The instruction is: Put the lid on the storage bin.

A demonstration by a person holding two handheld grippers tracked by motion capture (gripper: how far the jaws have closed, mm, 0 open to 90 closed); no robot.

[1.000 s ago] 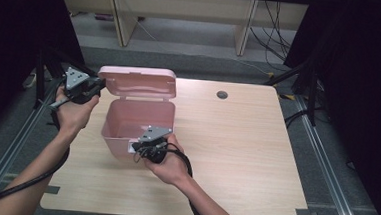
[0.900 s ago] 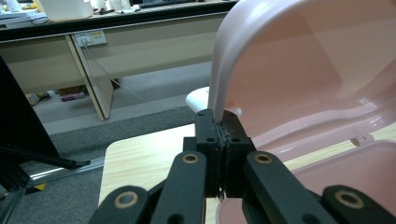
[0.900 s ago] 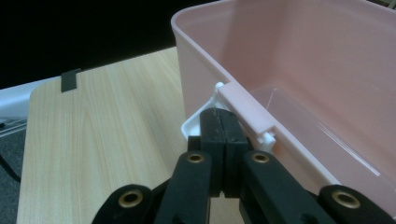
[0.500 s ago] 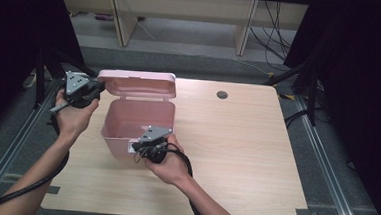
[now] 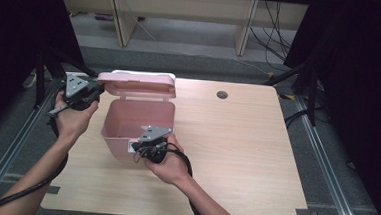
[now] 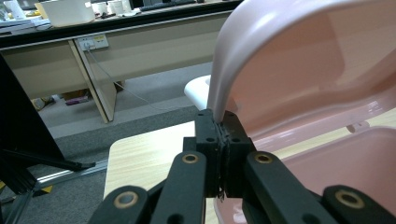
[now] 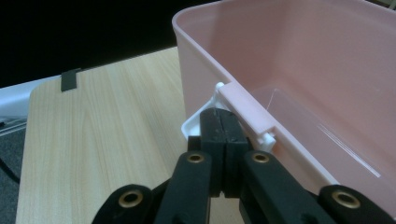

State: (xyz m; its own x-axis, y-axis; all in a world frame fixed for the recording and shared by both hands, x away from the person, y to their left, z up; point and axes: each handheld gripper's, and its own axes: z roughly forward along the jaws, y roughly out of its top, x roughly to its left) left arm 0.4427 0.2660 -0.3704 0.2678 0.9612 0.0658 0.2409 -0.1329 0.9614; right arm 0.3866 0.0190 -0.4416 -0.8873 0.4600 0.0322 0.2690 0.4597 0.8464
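Bare tabletop (image 5: 235, 155) right of pink box (image 5: 127, 121); jaws clamping lid edge (image 6: 219, 93) and front latch (image 7: 198, 123).

Even overhead light falls on the desk (image 5: 235, 155); its left and right surroundings sink into near-black. Shadows are soft and short. The pink box (image 5: 137, 127) shows mild glare on its lid in the left gripper view. Near claw parts are slightly soft; the far background blurs.

You have one pink box (image 5: 132, 129) with one lid (image 5: 137, 84), left of centre, on one wooden table (image 5: 235, 155); two grippers, left gripper (image 5: 97, 89) and right gripper (image 5: 135, 146); one grommet hole (image 5: 222, 95) upper middle.
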